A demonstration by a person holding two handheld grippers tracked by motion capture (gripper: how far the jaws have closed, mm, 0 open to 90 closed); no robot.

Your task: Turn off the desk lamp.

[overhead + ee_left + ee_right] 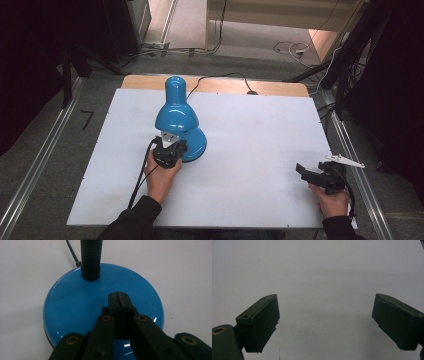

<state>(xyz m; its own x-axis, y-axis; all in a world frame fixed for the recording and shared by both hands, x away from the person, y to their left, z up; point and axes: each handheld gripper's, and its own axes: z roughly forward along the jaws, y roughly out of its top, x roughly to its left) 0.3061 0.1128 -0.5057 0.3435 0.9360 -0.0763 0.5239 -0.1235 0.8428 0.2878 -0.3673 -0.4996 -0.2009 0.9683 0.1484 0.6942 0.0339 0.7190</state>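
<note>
While dark clutter rings the white tabletop (250,150), left tongs (119,298) pinched together, right tongs (324,322) wide

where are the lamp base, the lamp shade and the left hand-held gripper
lamp base (75,305), left gripper view, on its glossy blue top
lamp shade (176,118), high view, on the blue dome
left hand-held gripper (119,300), left gripper view, at its closed tips over the base

**Blue desk lamp on the white board**

A glossy blue desk lamp (176,120) stands upright on the white board (250,150) (left of centre). Its round domed base (100,307) lies flat; a black ribbed neck (91,257) rises from it, and its black cord (220,77) trails toward the far edge.
</note>
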